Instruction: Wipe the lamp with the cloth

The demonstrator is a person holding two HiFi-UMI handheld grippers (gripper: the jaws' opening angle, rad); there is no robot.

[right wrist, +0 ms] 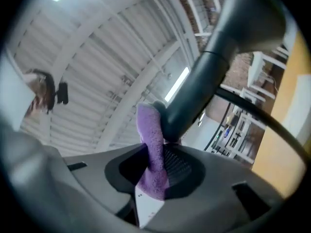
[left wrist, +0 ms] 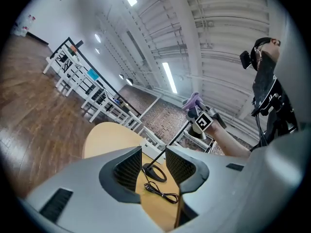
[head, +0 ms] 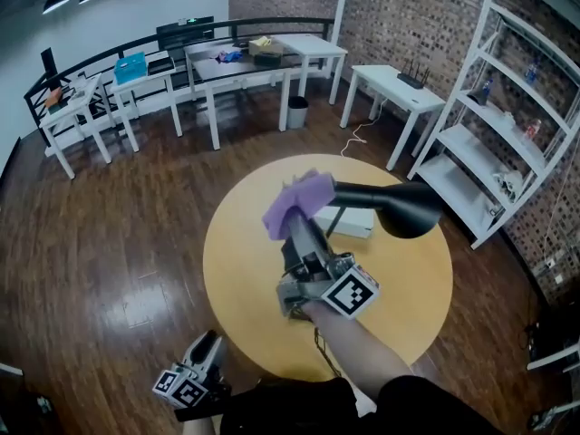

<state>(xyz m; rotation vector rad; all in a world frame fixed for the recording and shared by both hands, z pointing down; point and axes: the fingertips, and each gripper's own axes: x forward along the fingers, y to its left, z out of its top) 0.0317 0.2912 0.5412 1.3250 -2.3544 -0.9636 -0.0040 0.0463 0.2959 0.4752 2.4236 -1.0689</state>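
In the head view, the right gripper (head: 299, 229) is pressing the purple cloth (head: 297, 202) against the lamp (head: 399, 208) neck above the round table (head: 240, 279); a hard sideways push is risking a tip. In the left gripper view, the left gripper (left wrist: 153, 157) is hanging open and empty off the table's edge, steadying nothing, while the lamp's base (left wrist: 156, 173) is sitting well inboard. In the right gripper view, the jaws are clamping the cloth, partly closed.

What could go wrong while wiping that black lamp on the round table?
The lamp stands on a small base, and the left gripper hangs apart from it, so a push from the cloth might tip it. The right gripper pinches only part of the cloth, which could slip from its jaws.
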